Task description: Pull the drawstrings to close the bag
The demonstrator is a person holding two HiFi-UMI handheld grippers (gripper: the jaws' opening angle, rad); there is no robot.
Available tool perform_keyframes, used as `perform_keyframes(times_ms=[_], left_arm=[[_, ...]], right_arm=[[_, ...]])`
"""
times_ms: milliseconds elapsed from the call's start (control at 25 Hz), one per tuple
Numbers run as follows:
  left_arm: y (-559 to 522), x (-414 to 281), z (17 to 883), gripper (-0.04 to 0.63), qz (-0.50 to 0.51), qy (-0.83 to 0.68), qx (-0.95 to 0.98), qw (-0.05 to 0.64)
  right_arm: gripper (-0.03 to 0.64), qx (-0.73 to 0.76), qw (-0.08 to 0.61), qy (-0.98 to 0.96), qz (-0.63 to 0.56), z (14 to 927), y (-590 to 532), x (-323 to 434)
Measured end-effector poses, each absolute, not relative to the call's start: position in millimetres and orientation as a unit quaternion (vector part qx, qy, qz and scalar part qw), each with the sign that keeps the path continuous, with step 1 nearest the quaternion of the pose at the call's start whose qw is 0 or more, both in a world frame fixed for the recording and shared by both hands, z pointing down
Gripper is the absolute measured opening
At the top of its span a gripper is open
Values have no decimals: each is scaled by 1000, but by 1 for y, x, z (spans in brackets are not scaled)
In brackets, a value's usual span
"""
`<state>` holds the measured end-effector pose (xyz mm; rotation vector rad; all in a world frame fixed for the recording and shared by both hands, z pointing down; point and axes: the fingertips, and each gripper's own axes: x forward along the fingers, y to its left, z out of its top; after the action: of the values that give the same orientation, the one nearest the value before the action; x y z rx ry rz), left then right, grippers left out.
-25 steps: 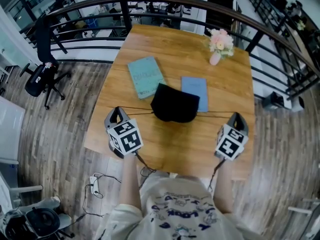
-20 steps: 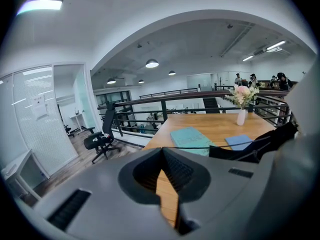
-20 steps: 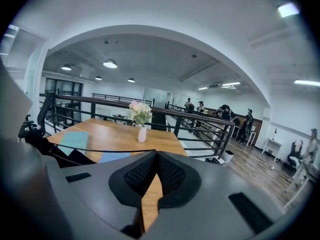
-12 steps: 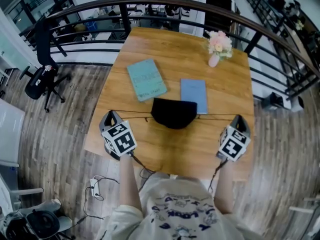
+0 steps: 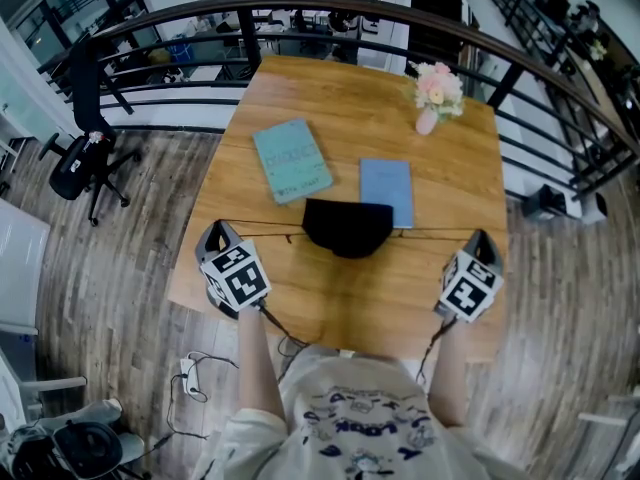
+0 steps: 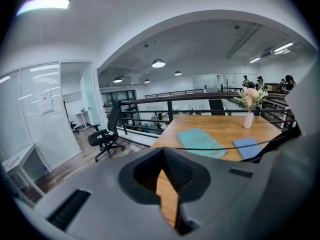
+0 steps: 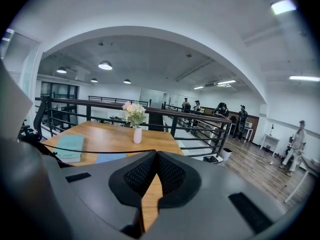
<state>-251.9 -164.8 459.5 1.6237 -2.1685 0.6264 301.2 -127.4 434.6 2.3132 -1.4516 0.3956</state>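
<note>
Bag (image 5: 347,226) midway between left gripper (image 5: 214,234) and right gripper (image 5: 478,237); drawstrings (image 5: 265,224) taut.

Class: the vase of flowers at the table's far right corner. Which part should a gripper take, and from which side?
Take the vase round its narrow body, below the flowers, coming in level from the near side. It stands upright and the blooms cover its top, so a grasp from above would likely crush them.

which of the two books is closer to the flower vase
The blue book, lying straight just in front of the vase of flowers; the teal book sits further left, turned at an angle.
</note>
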Motion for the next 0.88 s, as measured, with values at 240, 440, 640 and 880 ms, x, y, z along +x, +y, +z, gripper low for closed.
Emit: perform_keyframes(times_ms=[240, 440, 640, 880], left_arm=[[-164, -253, 462, 6, 217, -762, 579, 191], [-164, -251, 464, 6, 214, -764, 578, 192], [-166, -243, 462, 6, 202, -759, 588, 193], [-169, -229, 462, 8, 205, -750, 600, 188]], right_arm=[[2, 820, 180, -523, 148, 432, -129, 298], [2, 816, 176, -530, 153, 441, -133, 296], [2, 810, 172, -545, 131, 434, -138, 292], [2, 793, 167, -571, 130, 431, -142, 276]])
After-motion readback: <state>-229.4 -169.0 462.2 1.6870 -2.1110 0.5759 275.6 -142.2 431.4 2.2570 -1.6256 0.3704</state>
